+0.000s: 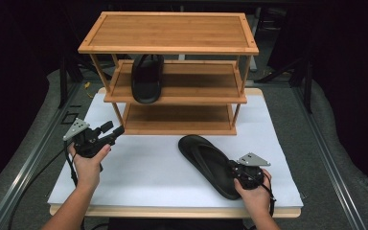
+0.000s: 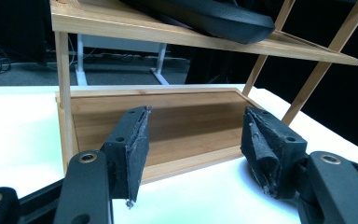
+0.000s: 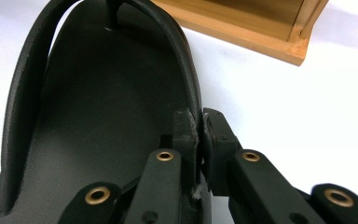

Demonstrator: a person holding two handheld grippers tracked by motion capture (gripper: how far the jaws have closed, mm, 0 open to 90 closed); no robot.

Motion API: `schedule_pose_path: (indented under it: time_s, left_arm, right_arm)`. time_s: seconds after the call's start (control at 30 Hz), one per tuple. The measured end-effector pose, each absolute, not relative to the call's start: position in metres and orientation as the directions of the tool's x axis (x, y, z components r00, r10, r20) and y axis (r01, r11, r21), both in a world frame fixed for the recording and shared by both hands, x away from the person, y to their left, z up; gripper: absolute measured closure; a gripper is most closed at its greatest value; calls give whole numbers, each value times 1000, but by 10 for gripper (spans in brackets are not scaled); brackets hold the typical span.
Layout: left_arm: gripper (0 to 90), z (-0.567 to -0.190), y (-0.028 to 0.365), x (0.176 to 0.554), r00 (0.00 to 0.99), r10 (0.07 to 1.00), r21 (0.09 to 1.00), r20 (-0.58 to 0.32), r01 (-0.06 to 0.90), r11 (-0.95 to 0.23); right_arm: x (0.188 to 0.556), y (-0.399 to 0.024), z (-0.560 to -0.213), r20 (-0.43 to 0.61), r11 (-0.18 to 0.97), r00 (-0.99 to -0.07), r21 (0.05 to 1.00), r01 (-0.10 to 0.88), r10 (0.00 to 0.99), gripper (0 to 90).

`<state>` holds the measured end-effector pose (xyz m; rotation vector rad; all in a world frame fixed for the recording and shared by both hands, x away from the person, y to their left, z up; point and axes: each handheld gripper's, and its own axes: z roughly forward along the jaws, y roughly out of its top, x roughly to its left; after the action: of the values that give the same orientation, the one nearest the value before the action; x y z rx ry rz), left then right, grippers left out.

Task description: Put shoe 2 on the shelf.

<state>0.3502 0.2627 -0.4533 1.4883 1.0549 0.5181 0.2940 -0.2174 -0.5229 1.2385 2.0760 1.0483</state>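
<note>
Nearest, the right gripper (image 1: 243,173) has its fingers (image 3: 186,133) pinched on the raised side rim of a black rubber flip-flop sandal (image 1: 210,164) lying on the white worktop (image 1: 148,167). Further left, the left gripper (image 1: 106,132) hovers with fingers (image 2: 135,144) wide and empty. Beyond stands a three-tier bamboo shoe rack (image 1: 172,50), a matching black sandal (image 1: 147,79) on its middle shelf.

I work in a dark lab: black curtains, metal rails (image 1: 26,163), a white-topped table (image 1: 139,167), one bamboo rack (image 1: 172,72).
</note>
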Motion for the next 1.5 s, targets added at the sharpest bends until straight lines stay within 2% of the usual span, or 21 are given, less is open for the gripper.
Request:
schedule_pose_path:
  time_s: [0.97,1.5]
  left_arm:
    - [412,-453,267,350,481,842,945,-245,313,96]
    - [412,-450,272,348,467,846,945,-255,305,117]
  right_arm:
    - [274,-237,-483,80,83,-454,941,329,887,846]
    - [262,-238,-441,73,22,-464,980,196,883,847]
